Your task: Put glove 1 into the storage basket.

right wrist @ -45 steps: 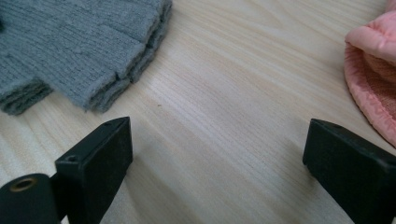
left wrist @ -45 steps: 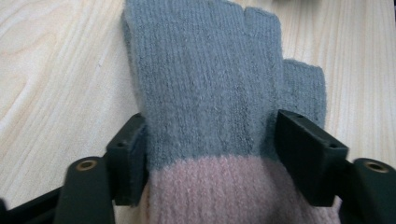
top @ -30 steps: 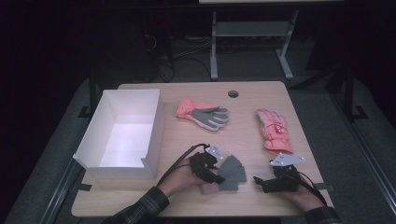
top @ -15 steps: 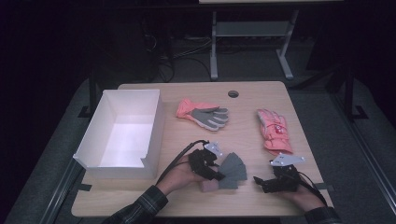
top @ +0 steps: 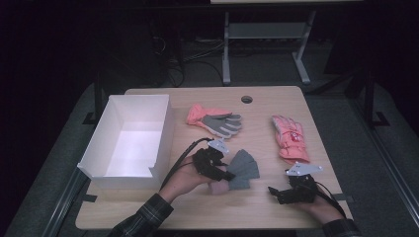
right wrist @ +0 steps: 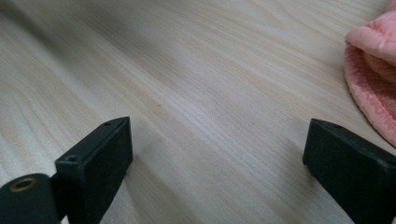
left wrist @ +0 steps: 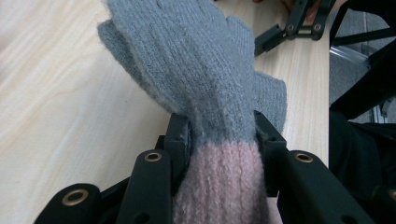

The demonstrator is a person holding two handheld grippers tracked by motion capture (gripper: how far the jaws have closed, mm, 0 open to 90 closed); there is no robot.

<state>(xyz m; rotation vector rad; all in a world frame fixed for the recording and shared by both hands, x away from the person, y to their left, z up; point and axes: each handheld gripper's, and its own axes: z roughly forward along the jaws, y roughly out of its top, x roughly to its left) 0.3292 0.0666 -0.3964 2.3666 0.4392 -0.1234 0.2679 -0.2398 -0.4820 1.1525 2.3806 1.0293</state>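
A grey knit glove (top: 243,167) with a pink cuff hangs just above the table's front middle. My left gripper (top: 220,172) is shut on it. In the left gripper view the jaws clamp the glove (left wrist: 196,70) where grey meets pink, and the left gripper (left wrist: 222,140) points along the table. My right gripper (top: 276,193) rests at the front right, open, with bare wood between its jaws (right wrist: 217,149). It also appears far off in the left gripper view as the right gripper (left wrist: 299,23).
A white open box (top: 163,133) stands at the left. A coral glove with a grey palm (top: 215,121) lies at the back middle. A pink padded glove (top: 289,138) lies at the right, and its cuff (right wrist: 373,70) is close to my right gripper. The table has a cable hole (top: 246,99).
My left gripper has lifted the grey glove a little off the table and away from the front edge. The right gripper has stayed put.
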